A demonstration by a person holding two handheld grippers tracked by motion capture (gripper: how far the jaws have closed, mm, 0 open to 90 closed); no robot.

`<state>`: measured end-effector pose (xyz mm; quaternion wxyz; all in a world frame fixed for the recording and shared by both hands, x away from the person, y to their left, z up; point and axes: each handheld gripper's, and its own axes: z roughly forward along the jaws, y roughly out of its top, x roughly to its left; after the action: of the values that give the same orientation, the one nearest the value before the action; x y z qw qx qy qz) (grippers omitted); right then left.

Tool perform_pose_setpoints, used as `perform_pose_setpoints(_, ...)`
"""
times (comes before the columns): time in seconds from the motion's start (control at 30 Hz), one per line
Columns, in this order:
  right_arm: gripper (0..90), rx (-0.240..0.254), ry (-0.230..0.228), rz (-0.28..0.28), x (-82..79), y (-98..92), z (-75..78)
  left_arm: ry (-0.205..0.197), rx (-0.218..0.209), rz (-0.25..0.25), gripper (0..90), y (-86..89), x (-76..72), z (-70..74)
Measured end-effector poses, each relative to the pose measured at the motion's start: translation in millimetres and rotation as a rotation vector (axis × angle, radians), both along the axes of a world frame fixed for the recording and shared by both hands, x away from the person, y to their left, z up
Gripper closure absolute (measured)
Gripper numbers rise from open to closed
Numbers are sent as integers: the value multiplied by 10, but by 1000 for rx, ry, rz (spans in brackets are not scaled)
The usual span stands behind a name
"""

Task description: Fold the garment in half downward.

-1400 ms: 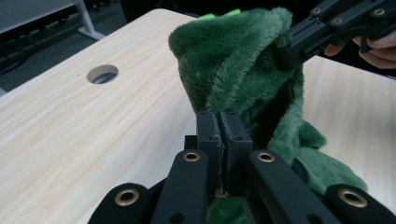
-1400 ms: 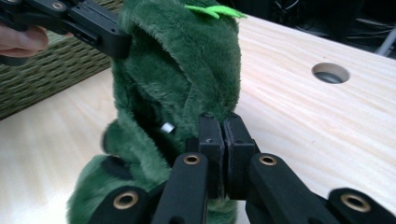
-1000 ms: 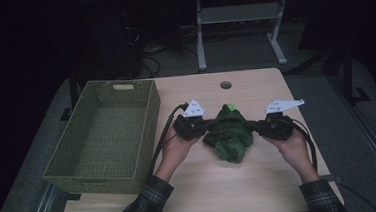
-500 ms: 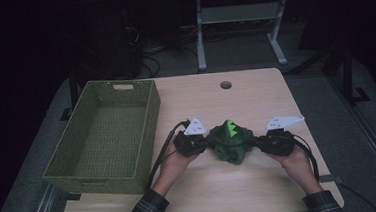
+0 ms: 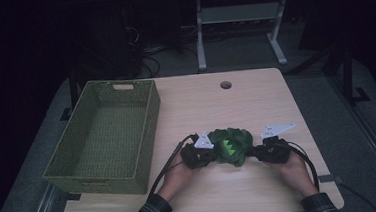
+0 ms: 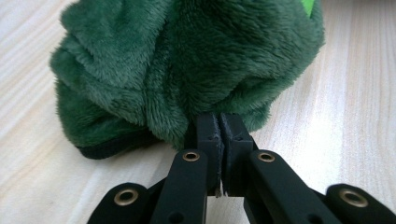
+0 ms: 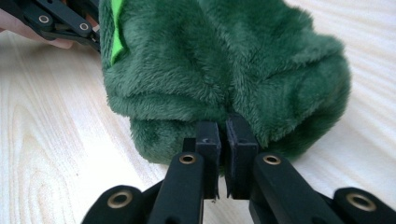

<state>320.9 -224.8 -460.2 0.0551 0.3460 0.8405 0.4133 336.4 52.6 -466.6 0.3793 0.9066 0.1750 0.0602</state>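
High view: at lower centre of the frame, a person is pinching a green plush toy (image 5: 230,146) from both sides on the wooden counter (image 5: 256,101), an empty woven basket (image 5: 109,135) standing at left. The left gripper (image 5: 210,156) fingers are clamped nearly shut on a fold of fur; the right gripper (image 5: 255,152) is doing likewise. Both forearms are reaching in low from the bottom edge. A clean lift likely needs equal grip and level hands.

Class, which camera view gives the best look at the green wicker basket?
The high view: the green wicker basket sits whole at the table's left side, its inside visible. The left and right gripper views instead show close-ups of the green plush toy pinched by black jaws.
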Motion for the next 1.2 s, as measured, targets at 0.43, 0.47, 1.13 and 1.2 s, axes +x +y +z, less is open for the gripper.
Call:
perform_pose_setpoints(0.43, 585, 35, -46, -12, -340, -124, 176, -20, -72, 18, 663, 242, -209, 239)
perform_pose_setpoints(0.47, 585, 39, -51, -8, -366, -132, 185, -26, -77, 19, 663, 269, -230, 262)
perform_pose_setpoints(1.13, 898, -19, -23, -45, 107, 55, 183, -7, -57, 79, 898, -37, 258, 295)
perform_pose_setpoints(1.2, 898, -33, 7, -46, 123, 71, 117, 11, -43, 77, 897, -47, 282, 232)
